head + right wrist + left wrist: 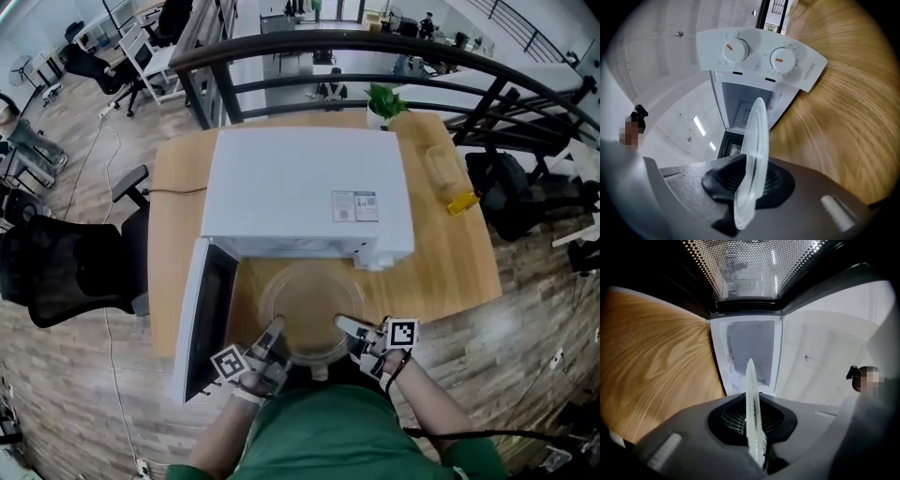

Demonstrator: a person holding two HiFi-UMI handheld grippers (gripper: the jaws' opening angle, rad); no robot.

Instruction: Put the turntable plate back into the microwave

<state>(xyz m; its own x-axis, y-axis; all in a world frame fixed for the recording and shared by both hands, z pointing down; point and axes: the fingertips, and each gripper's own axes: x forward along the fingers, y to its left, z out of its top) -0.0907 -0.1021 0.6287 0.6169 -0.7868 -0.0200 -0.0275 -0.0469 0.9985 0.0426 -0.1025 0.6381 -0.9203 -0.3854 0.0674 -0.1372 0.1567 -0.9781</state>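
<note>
A clear round glass turntable plate [309, 302] hangs level just in front of the open cavity of a white box-shaped microwave [300, 187], above the light wooden bench [457, 255]. The left gripper [276, 328] has its jaws closed on the plate's left rim, and the right gripper [343, 322] has its jaws closed on the right rim. Both gripper views show the glass edge pinched upright between the dark pads. The microwave's dark-windowed door [204, 314] stands swung open to the left. The right gripper view shows the white control panel with two round dials [759, 55] beside the cavity. A small green potted plant [384, 101] sits at the bench's far edge.
</note>
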